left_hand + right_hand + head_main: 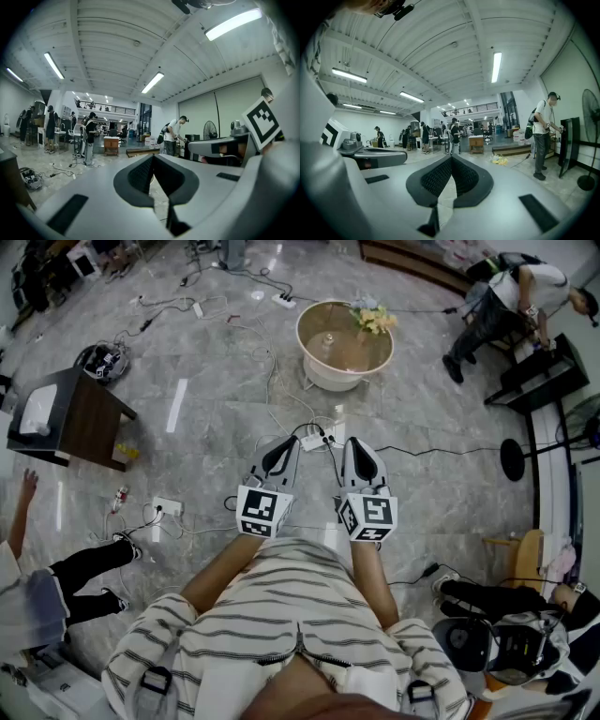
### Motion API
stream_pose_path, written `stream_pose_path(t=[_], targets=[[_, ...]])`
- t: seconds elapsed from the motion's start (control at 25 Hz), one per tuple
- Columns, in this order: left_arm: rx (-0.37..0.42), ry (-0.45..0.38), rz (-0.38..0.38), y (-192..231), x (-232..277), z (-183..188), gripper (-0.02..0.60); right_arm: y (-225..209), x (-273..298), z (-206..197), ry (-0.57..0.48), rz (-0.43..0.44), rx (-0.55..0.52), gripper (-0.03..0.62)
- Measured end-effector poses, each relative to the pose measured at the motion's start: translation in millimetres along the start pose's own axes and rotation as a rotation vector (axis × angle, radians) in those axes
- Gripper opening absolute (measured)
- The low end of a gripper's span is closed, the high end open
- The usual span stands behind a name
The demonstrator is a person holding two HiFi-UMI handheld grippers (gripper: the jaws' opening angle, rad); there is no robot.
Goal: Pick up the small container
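Polished grey stone floor point(216, 437), cables point(441, 449) strewn across it. Round tan low table point(330, 379) ahead; dark wooden side table point(89, 413) left. Ribbed white ceiling point(440, 51), fluorescent tube lights point(496, 66).

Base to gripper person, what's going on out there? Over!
Both shut, fingers empty: left gripper, right gripper. No small container spotted. Power strip and round table on the floor ahead. Over.

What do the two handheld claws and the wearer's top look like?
The left claw and right claw match: light grey moulded shells that taper forward, lined with black grid-textured pads. Each carries a white cube at its rear, printed with black square markers. No cables show on them. The person wears a pale short-sleeved shirt with thin dark stripes.
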State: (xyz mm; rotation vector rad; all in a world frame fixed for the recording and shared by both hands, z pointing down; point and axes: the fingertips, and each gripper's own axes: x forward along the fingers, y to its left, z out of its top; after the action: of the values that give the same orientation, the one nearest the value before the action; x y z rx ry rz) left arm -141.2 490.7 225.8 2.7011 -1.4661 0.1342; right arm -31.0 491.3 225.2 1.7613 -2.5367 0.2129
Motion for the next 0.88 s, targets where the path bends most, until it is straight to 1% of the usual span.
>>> stream_pose_path(t=[0.12, 0.24, 0.4, 0.52, 0.68, 0.88], targets=[[0.018, -0.005, -0.006, 15.1, 2.6, 3.4, -0.002, 2.8, 17.3, 3.5, -0.006, -0.006, 0.001, -0.006], [0.029, 0.008, -0.027, 27.8, 3.2, 0.9, -0.002, 9.8, 33.3, 5.1, -0.023, -0.001, 0.031, -0.006], [0.019, 0.026, -0.040, 49.5, 10.8, -10.3, -0.002, 21.2, 54.7, 4.1, -0.014, 0.020, -0.007, -0.006], [0.011, 0.033, -0.031, 68.1, 22.4, -16.0, -0.002, 21.3, 71.1, 0.7, -0.001, 0.035, -0.002, -0.006], [0.012, 0.022, -0.028, 94.7, 56.5, -18.0, -0.002, 4.6, 111.2, -6.7, 0.007, 0.043, 0.027, -0.006], [0.019, 0.019, -0.015, 133.8, 124.0, -12.7, -0.002, -41.6, 185.2, -10.7, 0.000, 0.029, 0.065, -0.006]])
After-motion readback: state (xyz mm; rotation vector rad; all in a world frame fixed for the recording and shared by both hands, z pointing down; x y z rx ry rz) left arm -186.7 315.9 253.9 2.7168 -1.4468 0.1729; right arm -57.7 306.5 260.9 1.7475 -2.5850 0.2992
